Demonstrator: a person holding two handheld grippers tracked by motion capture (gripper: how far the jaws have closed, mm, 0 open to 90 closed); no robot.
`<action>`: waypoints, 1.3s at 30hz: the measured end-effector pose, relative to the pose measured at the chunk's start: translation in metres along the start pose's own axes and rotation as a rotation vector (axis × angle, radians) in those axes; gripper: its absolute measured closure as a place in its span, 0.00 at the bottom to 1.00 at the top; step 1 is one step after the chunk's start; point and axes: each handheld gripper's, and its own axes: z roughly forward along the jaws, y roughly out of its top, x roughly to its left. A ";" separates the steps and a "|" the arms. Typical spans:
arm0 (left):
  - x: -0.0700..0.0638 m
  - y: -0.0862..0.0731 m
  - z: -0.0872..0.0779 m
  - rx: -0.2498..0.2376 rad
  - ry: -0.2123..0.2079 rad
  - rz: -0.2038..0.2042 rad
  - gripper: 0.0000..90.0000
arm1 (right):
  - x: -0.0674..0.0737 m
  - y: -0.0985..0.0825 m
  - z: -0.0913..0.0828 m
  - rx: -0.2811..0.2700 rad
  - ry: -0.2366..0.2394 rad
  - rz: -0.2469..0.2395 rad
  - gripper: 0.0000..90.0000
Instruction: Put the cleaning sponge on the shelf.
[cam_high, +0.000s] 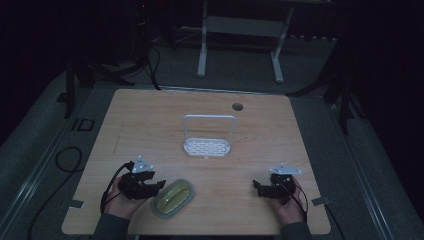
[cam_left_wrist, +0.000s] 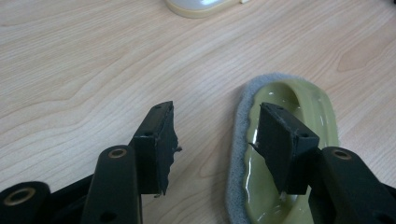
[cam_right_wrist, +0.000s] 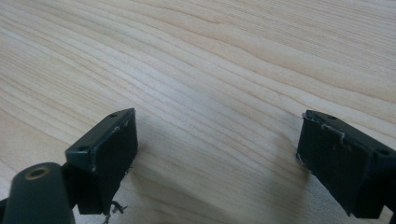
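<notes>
An oval yellow-green pad (cam_high: 173, 197) with a grey felt rim lies flat near the table's front edge, left of centre. My left gripper (cam_high: 150, 186) sits just left of it, open. In the left gripper view (cam_left_wrist: 217, 116) one jaw stands over the pad's glossy green face (cam_left_wrist: 308, 107) and the other over bare wood, with the grey rim between them and no pad pressing. My right gripper (cam_high: 257, 186) rests at the front right, open. In the right gripper view (cam_right_wrist: 217, 126) its jaws stand wide over bare wood with nothing between them.
A white slotted rack (cam_high: 206, 147) with a tall hoop handle stands at the table's middle; its pale base (cam_left_wrist: 201, 7) shows at the top of the left gripper view. A round cable hole (cam_high: 237, 106) sits near the far edge. White desk legs (cam_high: 202, 55) stand beyond the table.
</notes>
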 end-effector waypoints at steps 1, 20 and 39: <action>-0.001 0.000 0.000 0.005 0.001 0.005 0.52 | 0.000 0.000 0.000 0.000 0.000 0.000 0.13; -0.008 0.005 -0.003 0.044 -0.044 0.022 0.52 | 0.000 0.000 0.000 0.000 0.000 0.000 0.13; -0.023 0.017 -0.006 0.082 -0.080 0.087 0.54 | 0.000 0.000 0.000 0.000 0.000 0.000 0.13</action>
